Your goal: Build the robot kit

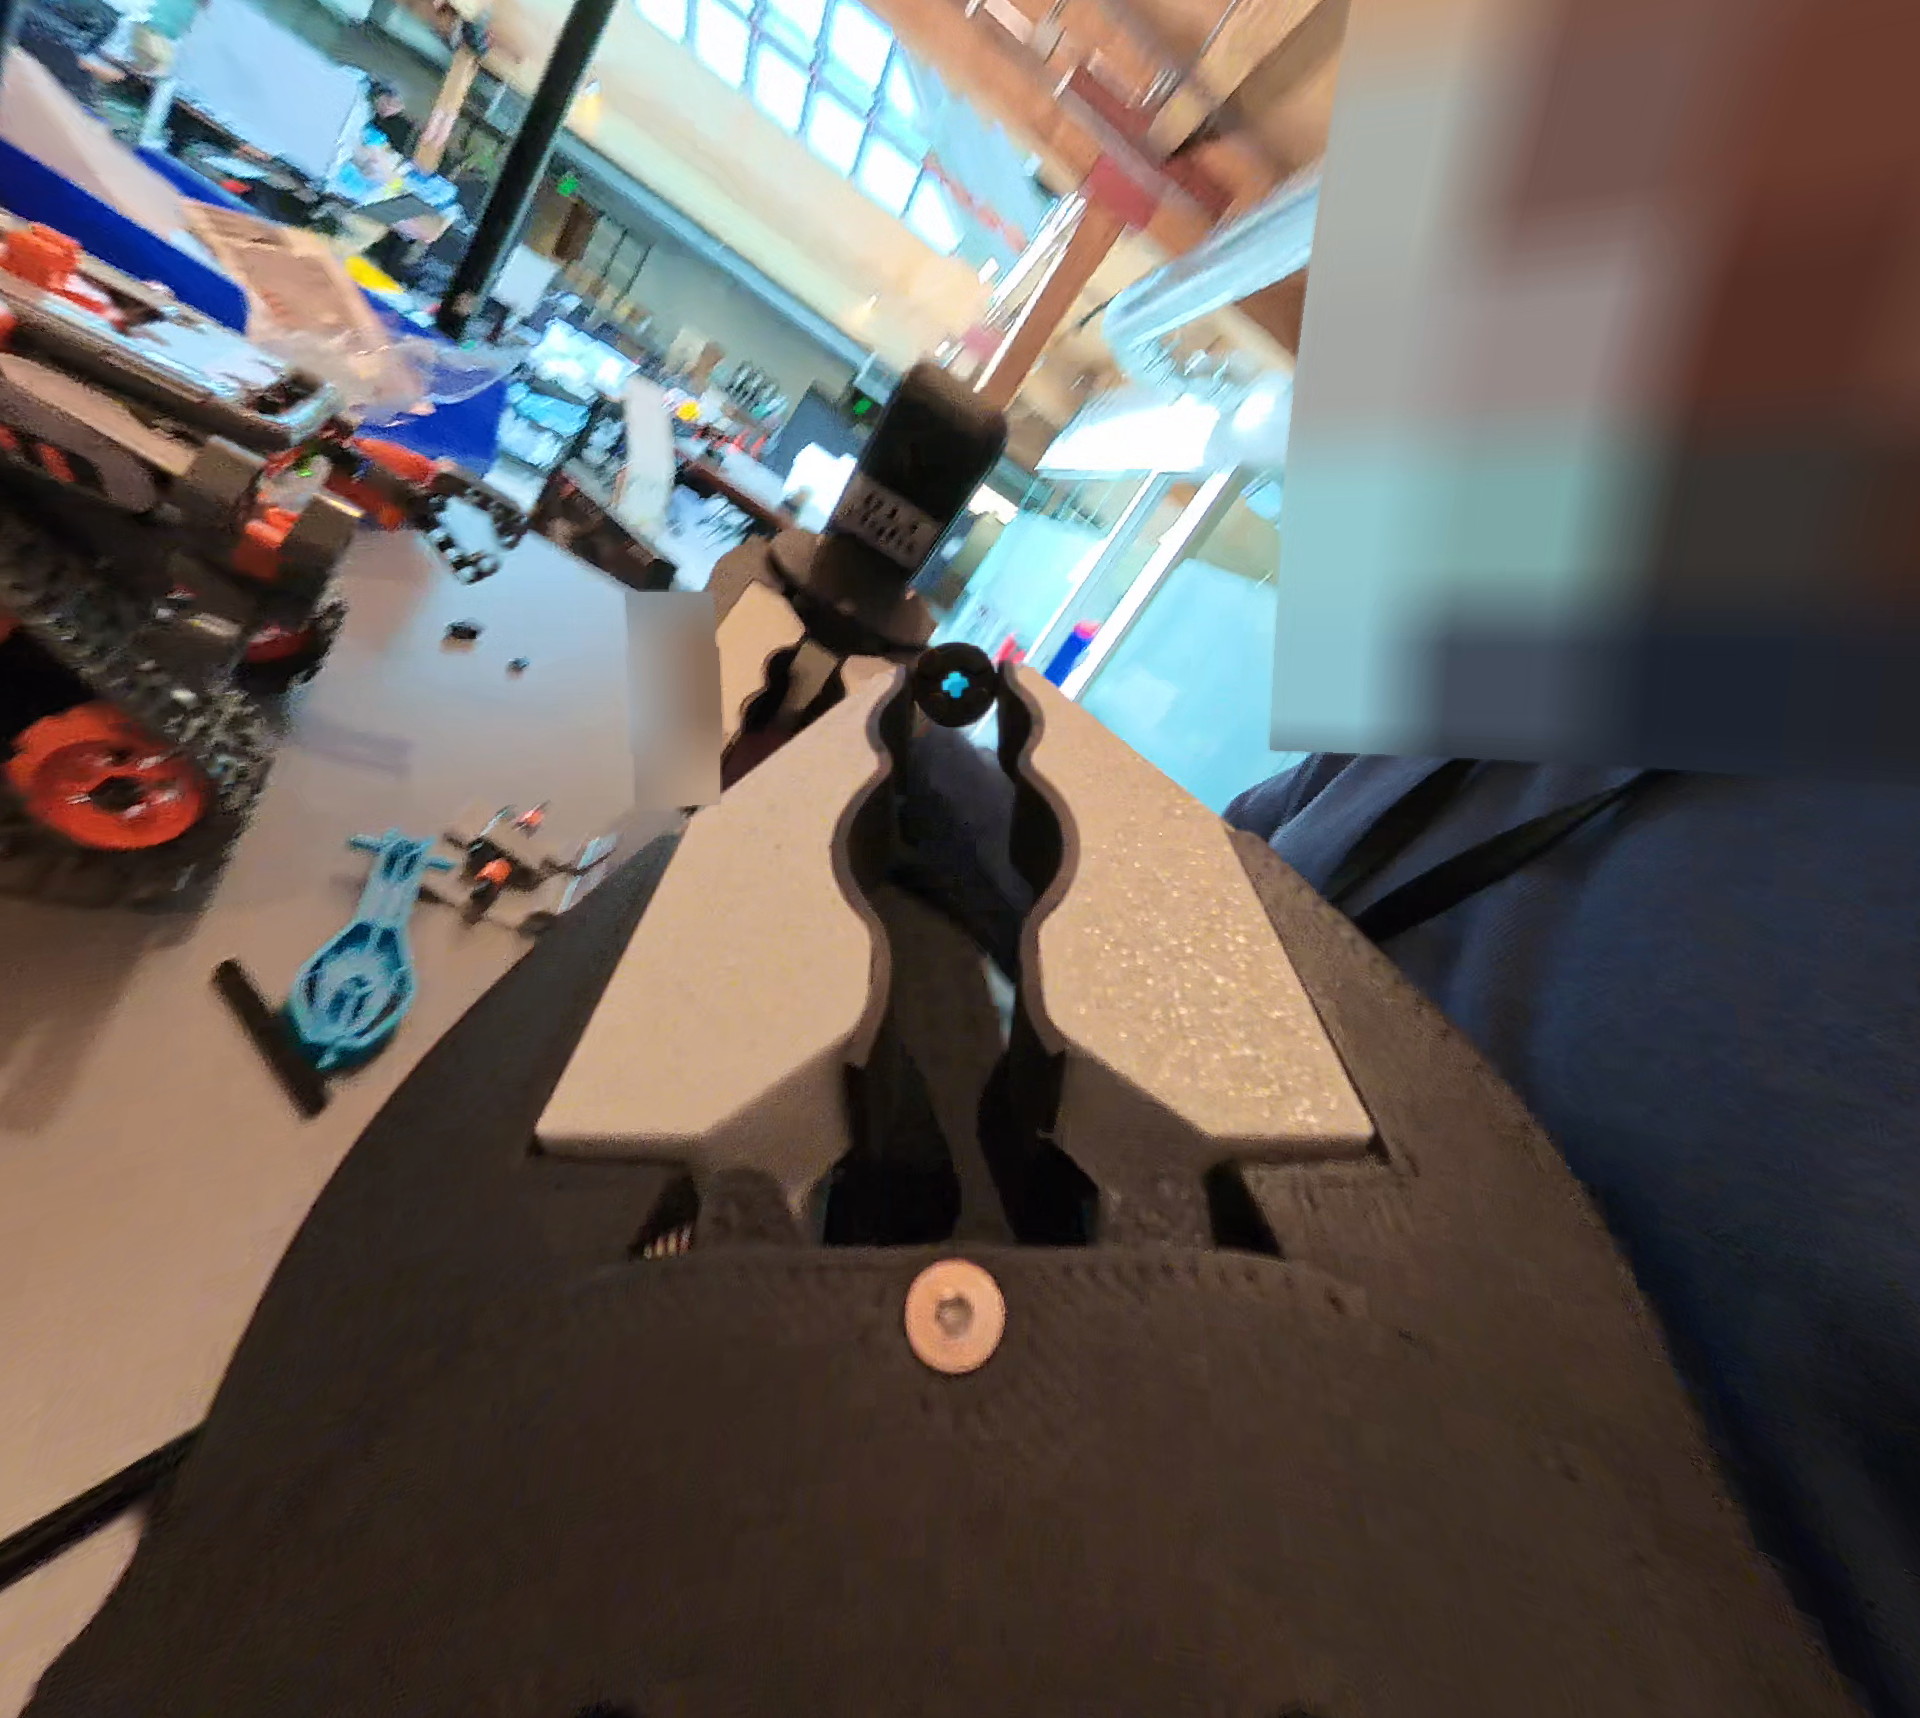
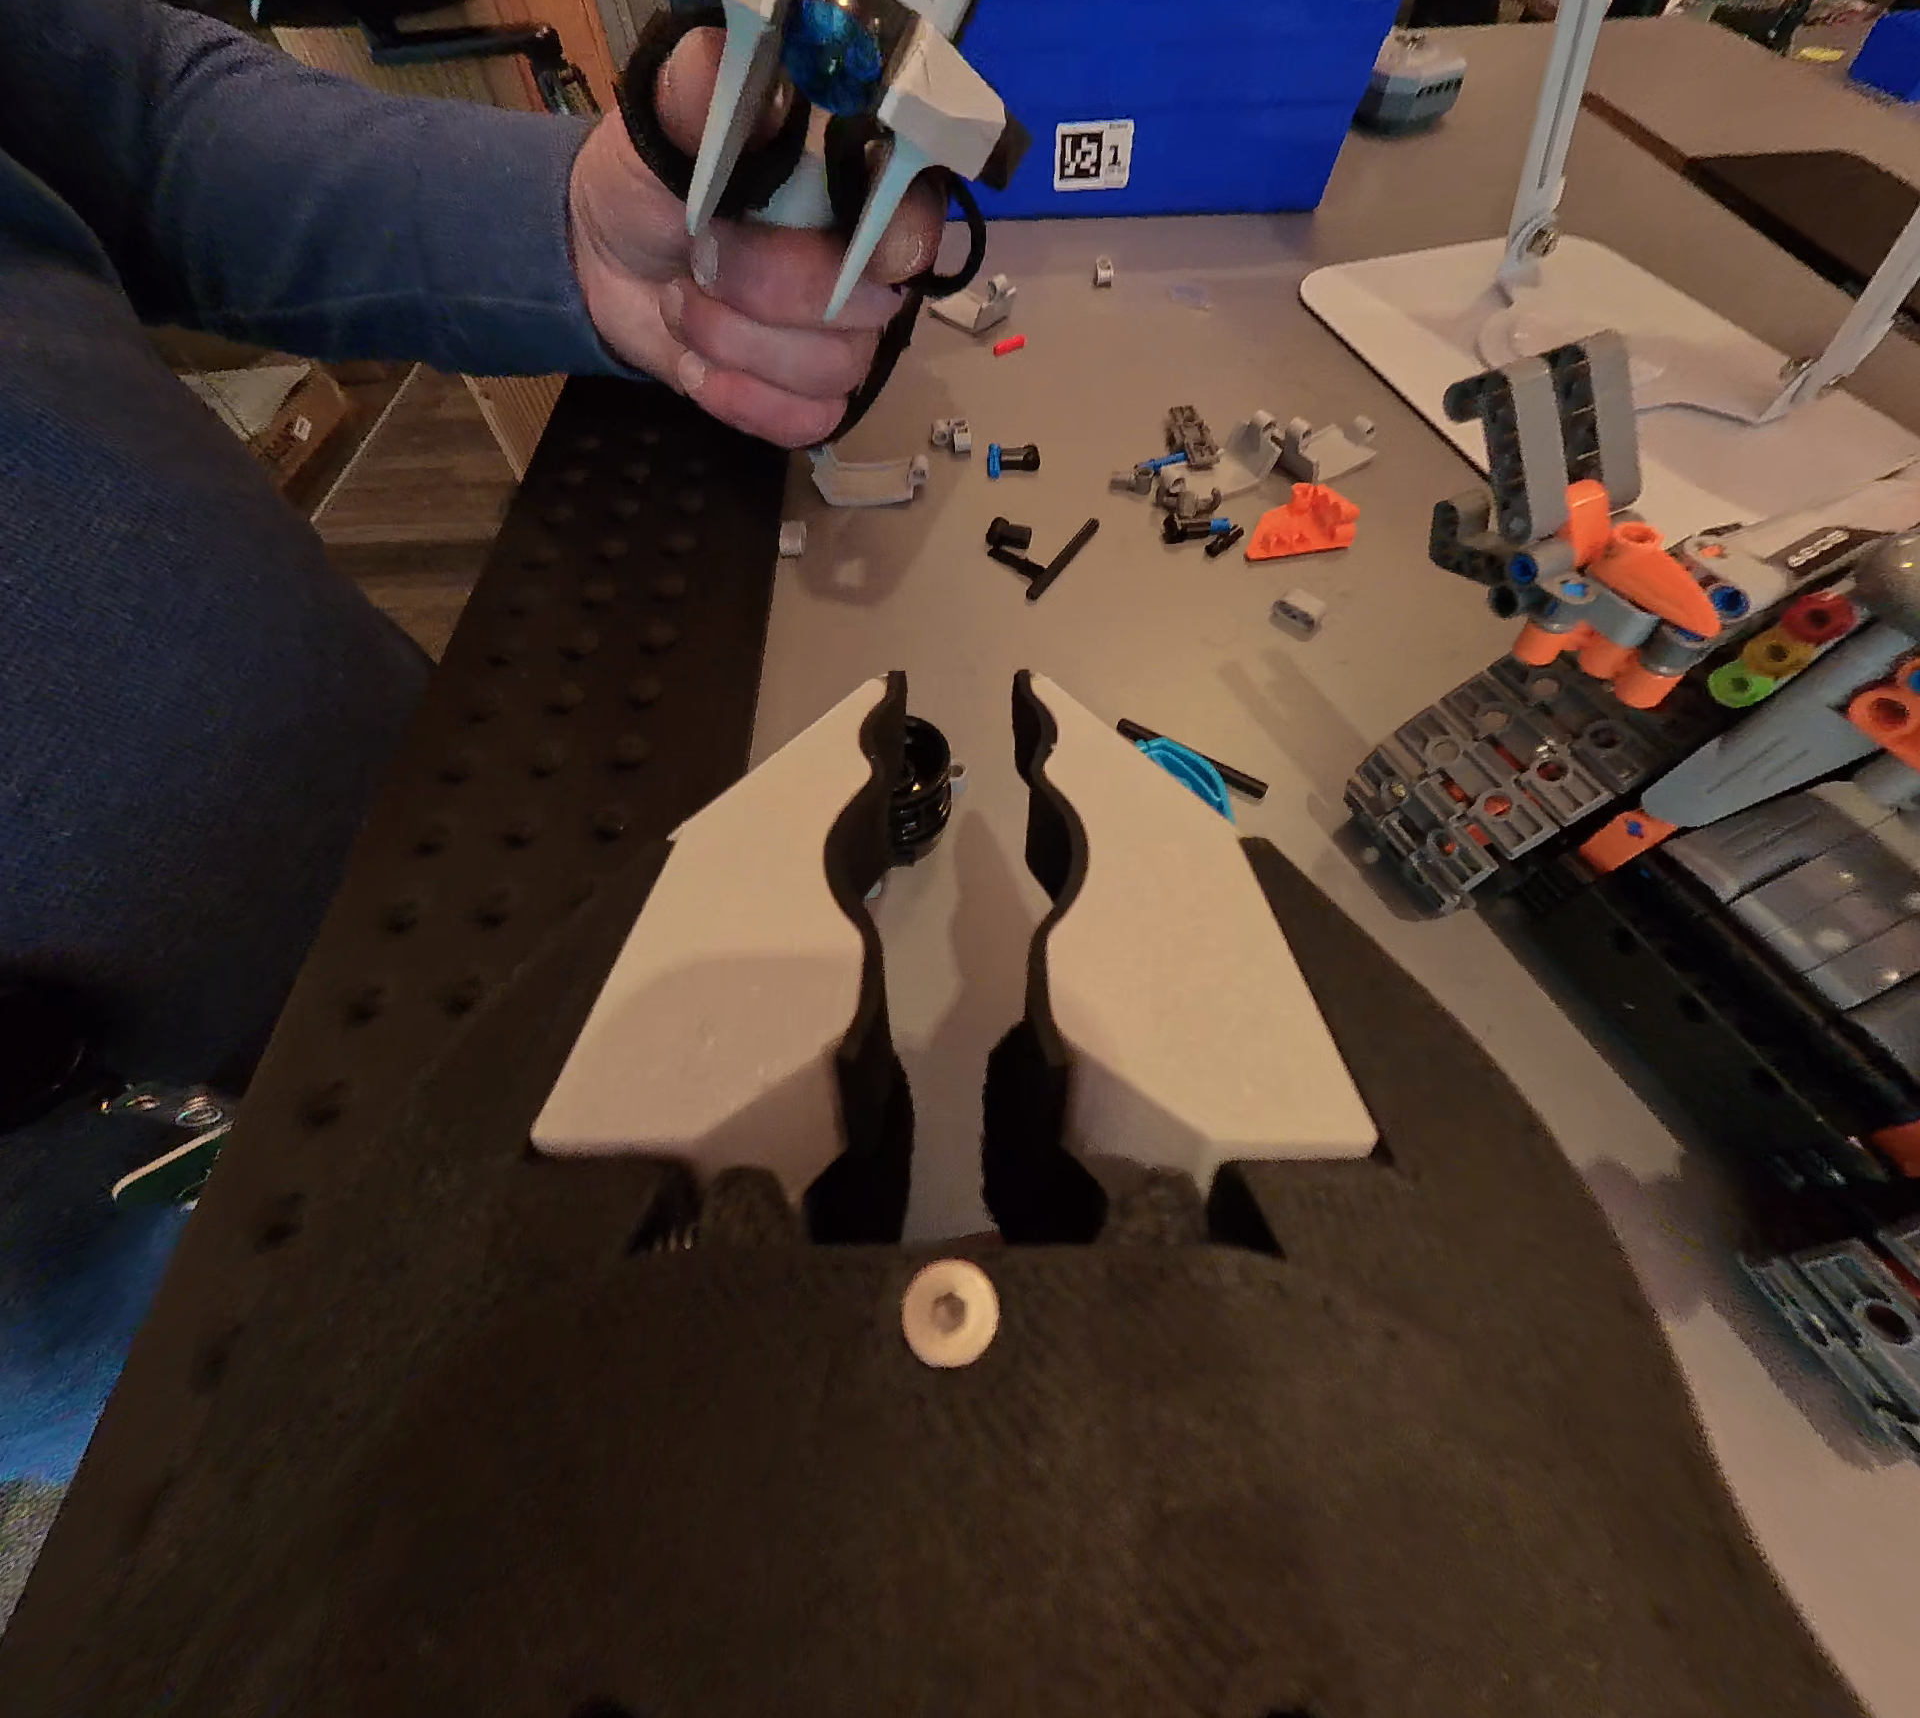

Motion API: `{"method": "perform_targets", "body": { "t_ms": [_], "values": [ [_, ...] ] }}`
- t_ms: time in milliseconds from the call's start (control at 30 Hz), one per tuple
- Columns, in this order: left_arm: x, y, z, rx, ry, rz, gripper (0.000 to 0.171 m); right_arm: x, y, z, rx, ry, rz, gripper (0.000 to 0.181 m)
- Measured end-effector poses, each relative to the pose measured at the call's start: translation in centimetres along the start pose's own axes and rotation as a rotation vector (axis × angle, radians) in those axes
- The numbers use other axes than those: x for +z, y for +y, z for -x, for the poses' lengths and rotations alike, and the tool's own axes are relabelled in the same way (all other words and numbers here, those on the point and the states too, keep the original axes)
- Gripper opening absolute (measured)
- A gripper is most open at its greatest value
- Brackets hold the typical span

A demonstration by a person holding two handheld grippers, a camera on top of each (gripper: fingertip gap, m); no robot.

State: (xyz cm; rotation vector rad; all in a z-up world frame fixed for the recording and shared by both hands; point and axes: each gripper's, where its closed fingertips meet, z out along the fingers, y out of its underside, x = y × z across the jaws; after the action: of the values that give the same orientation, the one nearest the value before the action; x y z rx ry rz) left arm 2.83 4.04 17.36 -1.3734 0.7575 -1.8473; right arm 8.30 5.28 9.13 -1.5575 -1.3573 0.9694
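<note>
**Grippers raised and lowered over scattered building parts**

Left gripper (image 1: 951,697) is lifted off the grey table (image 2: 1039,629), fingertips pinching a small black round piece with a blue cross hole (image 1: 953,684), so its end faces the lens. Right gripper (image 2: 956,692) hangs low, jaws spread, a black ribbed wheel piece (image 2: 916,790) against its left finger, beside the tracked orange-and-grey model (image 2: 1621,733).
</note>
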Motion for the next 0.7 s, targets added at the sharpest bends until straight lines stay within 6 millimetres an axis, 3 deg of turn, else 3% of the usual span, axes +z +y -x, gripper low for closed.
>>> {"method": "perform_targets", "body": {
  "t_ms": [133,367,500,600,700],
  "values": [
    [0.0,-0.6,-0.1,-0.103,0.083,-0.08,0.013,-0.3,-0.5,0.0,-0.005,0.004,-0.027,0.017],
    [0.4,-1.0,0.0,-0.048,0.042,-0.061,0.013,-0.6,-1.1,-0.3,-0.016,0.027,-0.056,0.018],
    [0.9,-2.0,0.2,-0.096,0.045,-0.126,0.013,-0.6,-4.8,0.0,-0.207,0.174,-0.144,0.027],
    [2.1,-1.4,0.3,-0.168,0.082,-0.145,0.013,-0.2,-8.0,1.3,-0.363,0.277,-0.208,0.029],
    [3.3,-0.3,0.4,-0.234,0.124,-0.14,0.013,-0.1,-9.4,1.9,-0.432,0.338,-0.248,0.024]
  ]
}}
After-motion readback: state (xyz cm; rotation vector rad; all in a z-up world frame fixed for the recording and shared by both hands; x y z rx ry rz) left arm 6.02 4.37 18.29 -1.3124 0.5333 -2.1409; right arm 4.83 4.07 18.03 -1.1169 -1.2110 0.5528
